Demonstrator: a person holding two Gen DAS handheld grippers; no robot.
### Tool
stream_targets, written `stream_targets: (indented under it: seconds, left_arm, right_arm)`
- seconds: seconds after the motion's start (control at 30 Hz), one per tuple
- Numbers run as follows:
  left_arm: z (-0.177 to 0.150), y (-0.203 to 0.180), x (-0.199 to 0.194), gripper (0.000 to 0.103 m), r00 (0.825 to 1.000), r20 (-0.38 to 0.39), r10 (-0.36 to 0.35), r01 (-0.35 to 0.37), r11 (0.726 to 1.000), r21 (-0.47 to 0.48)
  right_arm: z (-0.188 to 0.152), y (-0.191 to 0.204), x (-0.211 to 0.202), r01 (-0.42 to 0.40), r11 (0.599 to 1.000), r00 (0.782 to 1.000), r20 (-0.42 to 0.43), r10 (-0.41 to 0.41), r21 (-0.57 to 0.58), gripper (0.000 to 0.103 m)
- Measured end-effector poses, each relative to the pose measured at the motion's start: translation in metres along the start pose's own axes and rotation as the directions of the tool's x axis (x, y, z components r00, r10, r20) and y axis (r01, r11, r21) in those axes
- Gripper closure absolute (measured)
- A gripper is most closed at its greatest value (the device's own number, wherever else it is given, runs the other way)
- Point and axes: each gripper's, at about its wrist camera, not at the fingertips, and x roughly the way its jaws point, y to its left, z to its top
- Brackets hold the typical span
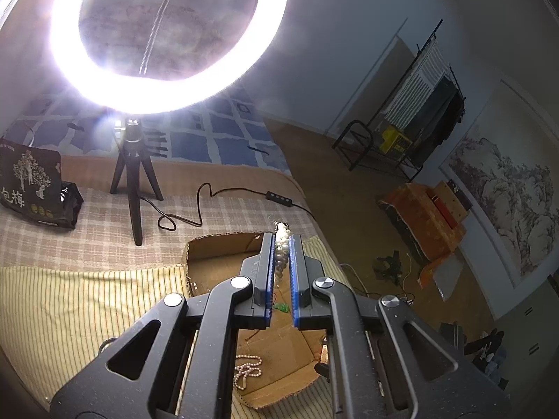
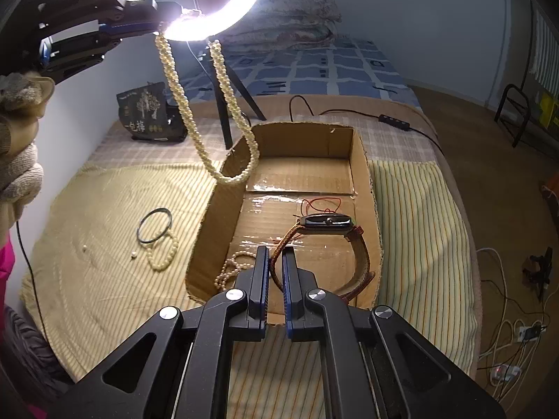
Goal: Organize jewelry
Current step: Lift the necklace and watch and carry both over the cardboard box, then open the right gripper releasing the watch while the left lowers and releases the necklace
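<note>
1. Above the cardboard box (image 2: 363, 160), upper left in the right wrist view, the left tool (image 2: 159, 29) is held high and roughly level in that view, its jaws clamped on a long cream pearl necklace (image 2: 195, 132). The strands hang in a loop whose bottom sits at the box's near-left wall; whether it touches the cardboard cannot be told.
2. Left wrist view: the left tool (image 1: 281, 244) has pearls of the same necklace (image 1: 281, 258) pinched between its blue pads, jaws almost fully closed.
3. A knit-gloved hand (image 2: 17, 160) shows at the left edge below that tool.
4. Right tool (image 2: 276, 255) points steeply down over the box's near end, jaws nearly closed on the brown strap of a wristwatch (image 2: 326, 221). The dark watch case lies on the box floor; the strap curves round to the right.
5. Inside the box: a small pinkish bead string (image 2: 232, 267) at the near-left corner, a thin red cord (image 2: 321, 204) behind the watch. A small green piece (image 1: 281, 308) shows in the left wrist view.
6. Outside the box, on the yellow striped cloth (image 2: 104, 296): a dark bangle (image 2: 154, 226) overlapping a cream pearl bracelet (image 2: 162, 253), two loose pearls (image 2: 133, 254) just left of them.
7. Surface is a bed (image 2: 401, 132) with a checked cover. A lit ring light (image 2: 195, 3) on a black tripod stands behind the box, its cable trailing right. A dark printed bag (image 2: 146, 111) stands by the wall.
8. Room: brown floor with cables and a power strip (image 2: 503, 372); a landscape painting (image 1: 503, 202) leans on the far wall.
</note>
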Motion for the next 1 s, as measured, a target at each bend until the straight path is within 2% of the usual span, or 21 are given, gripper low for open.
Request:
stream_targets:
  seconds: [0.63, 0.77, 0.9, 1.0]
  left_arm:
    - [-0.016, 0.009, 0.054, 0.098, 0.993, -0.108, 0.045, -0.044, 0.999, 0.01]
    - [-0.017, 0.011, 0.06, 0.098, 0.991, -0.131, 0.039, -0.037, 0.999, 0.012]
    - [-0.017, 0.013, 0.06, 0.097, 0.989, -0.147, 0.037, -0.036, 0.999, 0.006]
    - [-0.017, 0.015, 0.056, 0.097, 0.989, -0.141, 0.044, -0.043, 0.999, 0.008]
  right_arm:
    - [-0.005, -0.01, 0.034, -0.003, 1.0, 0.998, -0.06, 0.004, 0.018, 0.097]
    - [-0.007, -0.008, 0.039, 0.002, 1.0, 0.997, -0.072, -0.001, 0.01, 0.091]
    - [-0.006, -0.006, 0.039, 0.015, 1.0, 0.998, -0.068, -0.015, -0.002, 0.09]
    - [-0.006, -0.005, 0.036, 0.029, 1.0, 0.998, -0.059, -0.029, -0.005, 0.077]
